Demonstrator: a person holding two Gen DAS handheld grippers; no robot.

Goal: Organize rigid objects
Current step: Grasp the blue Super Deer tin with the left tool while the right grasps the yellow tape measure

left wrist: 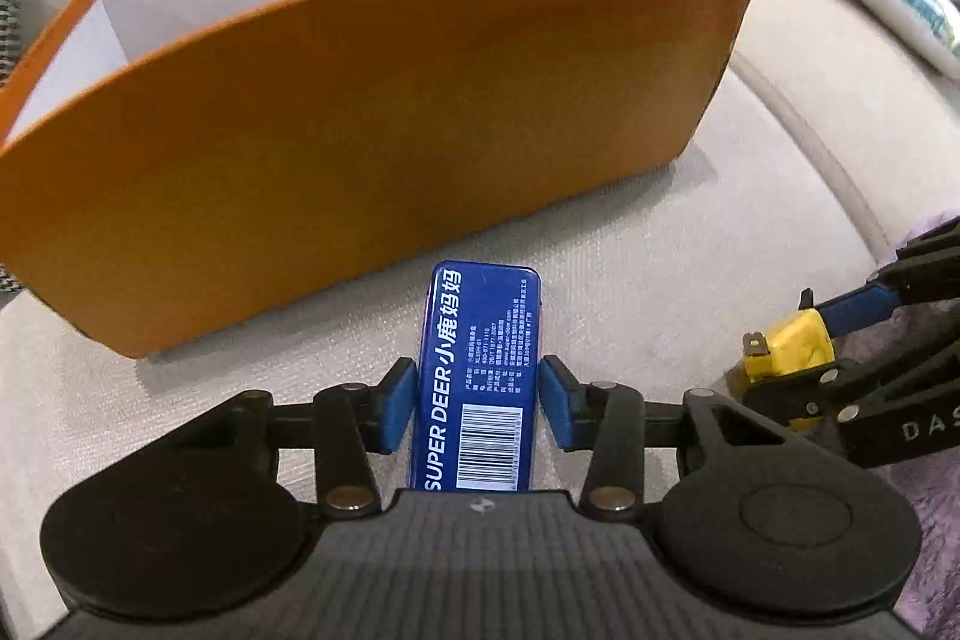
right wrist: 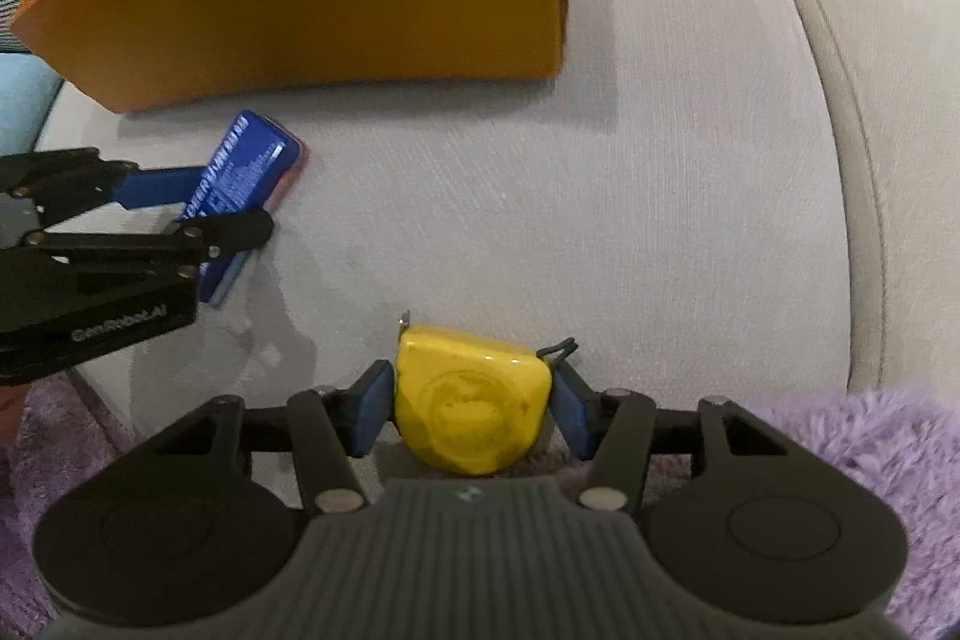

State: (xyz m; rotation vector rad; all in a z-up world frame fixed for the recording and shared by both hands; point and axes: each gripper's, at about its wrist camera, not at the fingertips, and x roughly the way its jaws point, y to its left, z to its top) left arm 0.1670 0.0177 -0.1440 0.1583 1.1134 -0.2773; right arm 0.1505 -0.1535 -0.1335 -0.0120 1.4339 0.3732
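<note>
Now we have the left gripper (left wrist: 478, 400) clamped on the blue tin (left wrist: 478, 376) and the right gripper (right wrist: 471, 403) closed around the yellow tape measure (right wrist: 471, 400). Next, we judge, both need lifting over the orange box (left wrist: 372, 148) wall and releasing inside.

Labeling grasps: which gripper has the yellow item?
The right gripper, around the yellow tape measure. The left gripper has the blue tin.

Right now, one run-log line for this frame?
left tongs: shut on blue tin | right tongs: shut on yellow tape measure | orange box: ahead on sofa, pink items inside
</note>
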